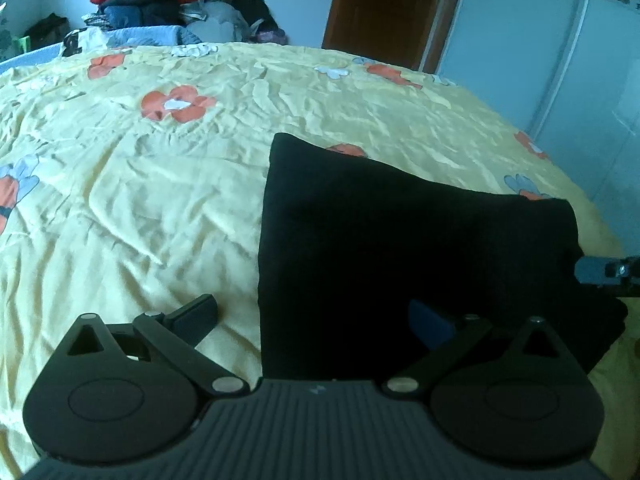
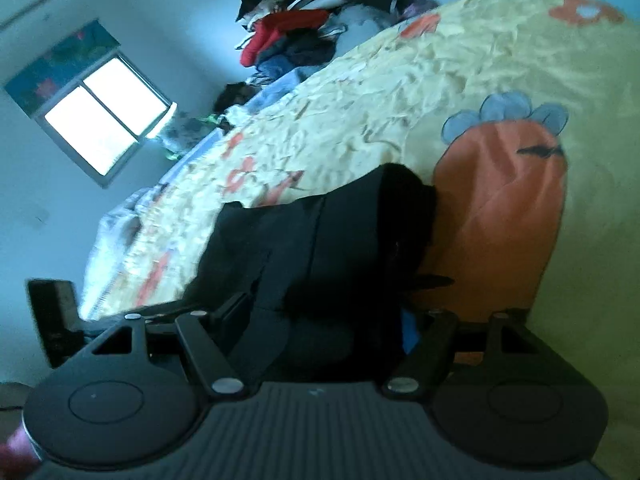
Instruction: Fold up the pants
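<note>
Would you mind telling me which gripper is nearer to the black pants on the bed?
Too close to call: left gripper straddles one edge of the pants; right gripper straddles another.

Your left gripper has its jaws spread wide, one finger off the folded black pants' left edge, the other over the cloth. Your right gripper is rolled sideways, jaws apart, straddling the pants' near end, pads not pressing.
</note>
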{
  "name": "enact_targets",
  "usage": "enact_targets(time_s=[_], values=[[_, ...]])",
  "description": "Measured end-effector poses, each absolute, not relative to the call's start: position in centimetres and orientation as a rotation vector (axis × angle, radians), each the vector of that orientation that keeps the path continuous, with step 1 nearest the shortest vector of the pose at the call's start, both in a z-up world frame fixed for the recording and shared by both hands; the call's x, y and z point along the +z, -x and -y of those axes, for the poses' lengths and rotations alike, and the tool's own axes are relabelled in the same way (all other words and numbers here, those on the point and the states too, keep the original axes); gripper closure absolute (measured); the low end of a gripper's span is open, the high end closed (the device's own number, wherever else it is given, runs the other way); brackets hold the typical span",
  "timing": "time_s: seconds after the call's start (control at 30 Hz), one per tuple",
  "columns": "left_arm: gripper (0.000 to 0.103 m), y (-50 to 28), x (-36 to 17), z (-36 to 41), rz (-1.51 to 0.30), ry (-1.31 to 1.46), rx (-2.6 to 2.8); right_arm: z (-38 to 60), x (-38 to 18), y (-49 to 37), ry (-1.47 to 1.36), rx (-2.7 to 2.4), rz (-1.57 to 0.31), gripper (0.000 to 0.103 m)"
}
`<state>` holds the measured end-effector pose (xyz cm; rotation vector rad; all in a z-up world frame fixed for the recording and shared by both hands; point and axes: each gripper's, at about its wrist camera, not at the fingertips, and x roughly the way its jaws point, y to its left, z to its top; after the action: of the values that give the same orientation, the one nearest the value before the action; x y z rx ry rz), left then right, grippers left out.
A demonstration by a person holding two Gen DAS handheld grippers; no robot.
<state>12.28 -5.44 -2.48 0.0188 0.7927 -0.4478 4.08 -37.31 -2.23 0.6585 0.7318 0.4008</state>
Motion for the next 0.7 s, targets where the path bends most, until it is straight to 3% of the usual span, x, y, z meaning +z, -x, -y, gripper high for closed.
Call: enact_targets(time_s=[0.5,0.57,0.6,0.7], values=[[0.002,-12.7,-2.6,5.9,-0.791,-0.043,-0.493,36.3,-2.5,-6.1,-0.648,0.445,-0.734,0.032],[0.012,-12.5,-2.5,5.8,-0.779,-0.045,-0.497,36.0,-2.4,-6.0,-0.615,0.396,-0.745,0.053],[0.026,-12.4,-2.4,5.8,-0.77,-0.041,-0.509,36.1,-2.5,-6.0,-0.617,0.379,-0.749,0.062],[0.045,-12.0,-2.1,5.8,-0.741,-0.042,-0.5,36.1,-2.7,-5.7,-0.627,0.363,-0.741,0.065]])
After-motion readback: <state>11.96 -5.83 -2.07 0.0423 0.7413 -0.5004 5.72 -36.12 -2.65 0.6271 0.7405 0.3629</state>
